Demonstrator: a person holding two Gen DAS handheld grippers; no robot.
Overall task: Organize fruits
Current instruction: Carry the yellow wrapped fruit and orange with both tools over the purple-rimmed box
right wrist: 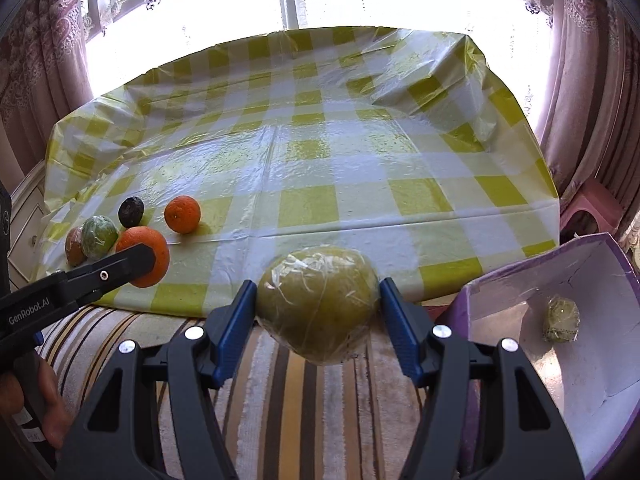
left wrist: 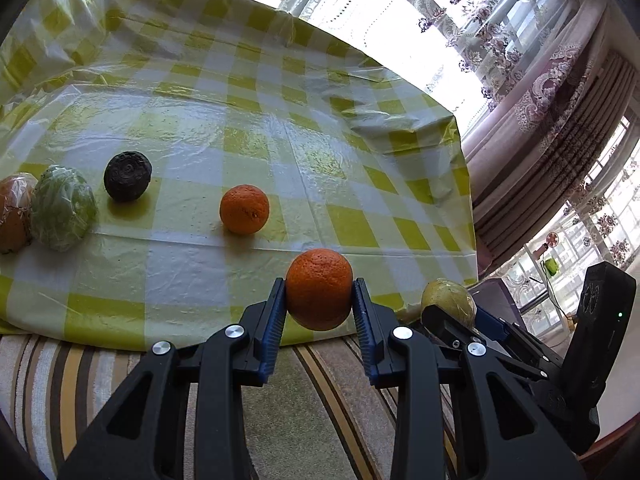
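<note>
My left gripper [left wrist: 319, 285] is shut on an orange [left wrist: 319, 289] and holds it above the near edge of the yellow checked tablecloth [left wrist: 240, 128]. It also shows in the right wrist view [right wrist: 144, 258]. My right gripper [right wrist: 318, 300] is shut on a plastic-wrapped yellow-green fruit [right wrist: 317, 304], held over the striped rug; it shows in the left wrist view [left wrist: 449, 300] too. On the cloth lie a second orange [left wrist: 244, 209], a dark round fruit [left wrist: 127, 176], a wrapped green fruit [left wrist: 63, 213] and a wrapped brownish fruit [left wrist: 14, 218].
A purple box [right wrist: 608, 360] with a white inside stands open at the right, with one small wrapped green fruit [right wrist: 562, 319] in it. A striped rug [right wrist: 300, 408] lies below the grippers. Curtains [right wrist: 588, 80] and bright windows are behind the table.
</note>
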